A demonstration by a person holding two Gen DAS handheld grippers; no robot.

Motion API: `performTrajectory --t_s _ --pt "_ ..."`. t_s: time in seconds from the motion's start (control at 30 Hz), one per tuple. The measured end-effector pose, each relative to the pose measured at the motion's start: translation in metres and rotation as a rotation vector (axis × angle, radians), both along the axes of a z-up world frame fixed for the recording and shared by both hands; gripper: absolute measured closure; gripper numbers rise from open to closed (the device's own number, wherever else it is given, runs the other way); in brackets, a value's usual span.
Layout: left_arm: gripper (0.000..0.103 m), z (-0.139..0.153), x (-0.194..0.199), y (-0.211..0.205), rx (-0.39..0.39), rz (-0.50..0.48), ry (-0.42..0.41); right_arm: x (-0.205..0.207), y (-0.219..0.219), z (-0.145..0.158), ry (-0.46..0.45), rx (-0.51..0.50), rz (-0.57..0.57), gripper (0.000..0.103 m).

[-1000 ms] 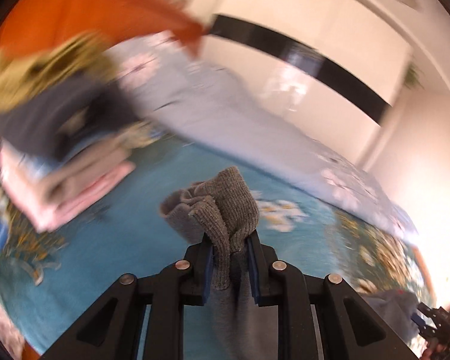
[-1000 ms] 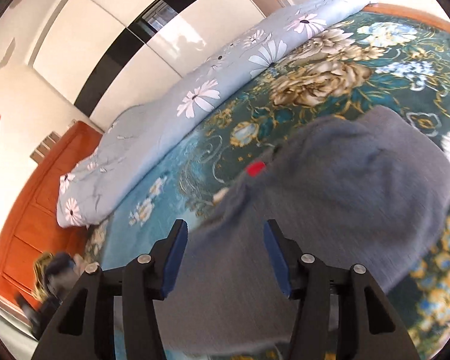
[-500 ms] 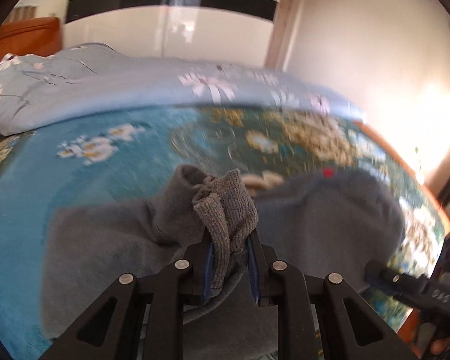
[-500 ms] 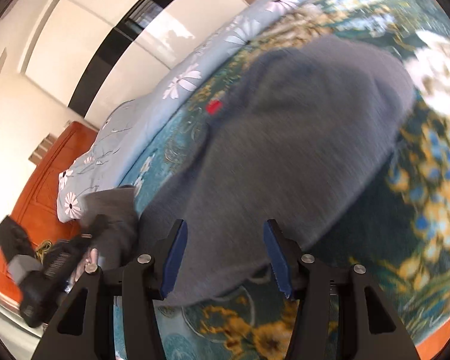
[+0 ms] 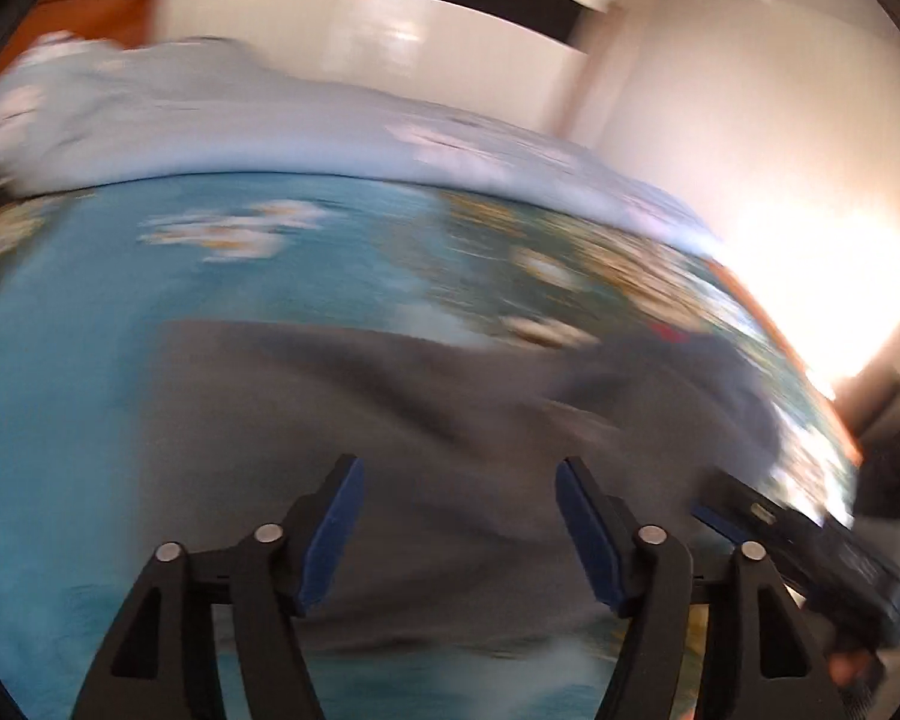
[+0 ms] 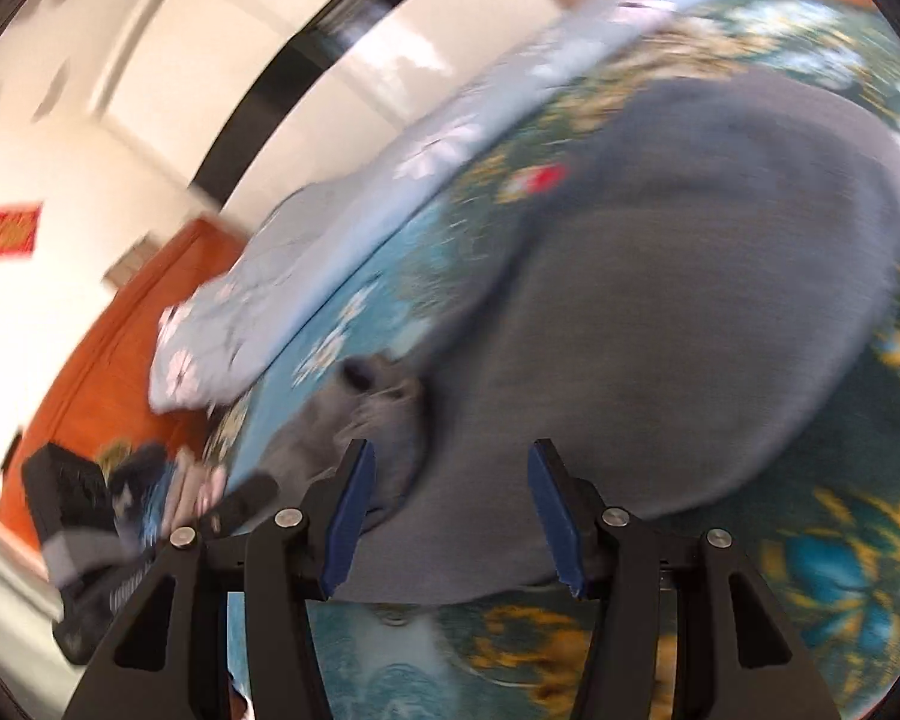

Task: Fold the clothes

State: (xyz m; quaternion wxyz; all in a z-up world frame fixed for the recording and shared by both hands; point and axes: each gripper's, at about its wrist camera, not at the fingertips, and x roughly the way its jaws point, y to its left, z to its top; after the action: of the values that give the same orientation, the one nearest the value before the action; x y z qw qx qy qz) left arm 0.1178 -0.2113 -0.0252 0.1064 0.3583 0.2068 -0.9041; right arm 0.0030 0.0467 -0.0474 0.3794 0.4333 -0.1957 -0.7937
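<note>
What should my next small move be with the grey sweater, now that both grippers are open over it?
Probably bring the right gripper down on the near hem of the grey sweater and close. Both grippers are open and hold nothing; the left gripper hovers over the cloth. The sweater lies spread on the floral bedspread, its sleeve bunched at the left, so a fold needs a fresh grip first.

Both views are bright but smeared with motion blur. White glare burns out the right edge of the left view, and the fisheye bends the bed (image 5: pixel 90 312) and wall (image 6: pixel 150 60) toward dark corners.
</note>
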Motion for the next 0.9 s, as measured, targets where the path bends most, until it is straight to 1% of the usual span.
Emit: performTrajectory --t_s 0.07,0.1,0.13,0.2,0.23,0.3,0.33,0.43,0.53,0.57,0.6,0.67,0.7,0.9 --pt "0.032 -0.006 0.010 -0.021 0.000 0.068 -0.032 0.000 -0.025 0.000 0.010 0.012 0.069 0.048" --pt "0.032 -0.009 0.015 -0.030 0.014 0.087 -0.044 -0.002 -0.036 -0.002 0.003 0.021 0.088 0.048" --pt "0.032 -0.009 0.020 -0.034 0.010 0.102 -0.045 -0.004 -0.046 -0.004 -0.004 0.030 0.106 0.048" --pt "0.032 -0.009 0.030 -0.039 -0.013 0.125 -0.038 -0.009 -0.060 -0.010 -0.013 0.063 0.105 0.047" --pt "0.032 -0.009 0.033 -0.040 -0.041 0.133 -0.043 -0.011 -0.065 -0.012 -0.019 0.077 0.100 0.047" --pt "0.032 -0.008 0.036 -0.038 -0.101 0.134 -0.065 -0.017 -0.071 -0.018 -0.035 0.095 0.092 0.047" --pt "0.032 -0.007 0.038 -0.037 -0.114 0.132 -0.065 -0.019 -0.074 -0.021 -0.042 0.098 0.088 0.047" --pt "0.032 -0.007 0.044 -0.037 -0.138 0.121 -0.056 -0.020 -0.079 -0.027 -0.054 0.104 0.069 0.047" --pt "0.032 -0.007 0.044 -0.040 -0.128 0.102 -0.042 -0.019 -0.081 -0.029 -0.053 0.106 0.036 0.047" --pt "0.032 -0.009 0.042 -0.041 -0.122 0.095 -0.041 -0.019 -0.081 -0.028 -0.052 0.103 0.025 0.055" --pt "0.032 -0.010 0.041 -0.043 -0.116 0.087 -0.041 -0.019 -0.081 -0.026 -0.049 0.102 0.019 0.070" --pt "0.032 -0.013 0.039 -0.045 -0.110 0.078 -0.041 -0.017 -0.082 -0.024 -0.045 0.100 0.014 0.082" --pt "0.032 -0.014 0.039 -0.046 -0.111 0.078 -0.040 -0.016 -0.084 -0.023 -0.046 0.095 0.016 0.085" --pt "0.032 -0.023 0.035 -0.056 -0.083 0.084 -0.048 -0.006 -0.086 -0.002 0.010 0.099 0.034 0.086"
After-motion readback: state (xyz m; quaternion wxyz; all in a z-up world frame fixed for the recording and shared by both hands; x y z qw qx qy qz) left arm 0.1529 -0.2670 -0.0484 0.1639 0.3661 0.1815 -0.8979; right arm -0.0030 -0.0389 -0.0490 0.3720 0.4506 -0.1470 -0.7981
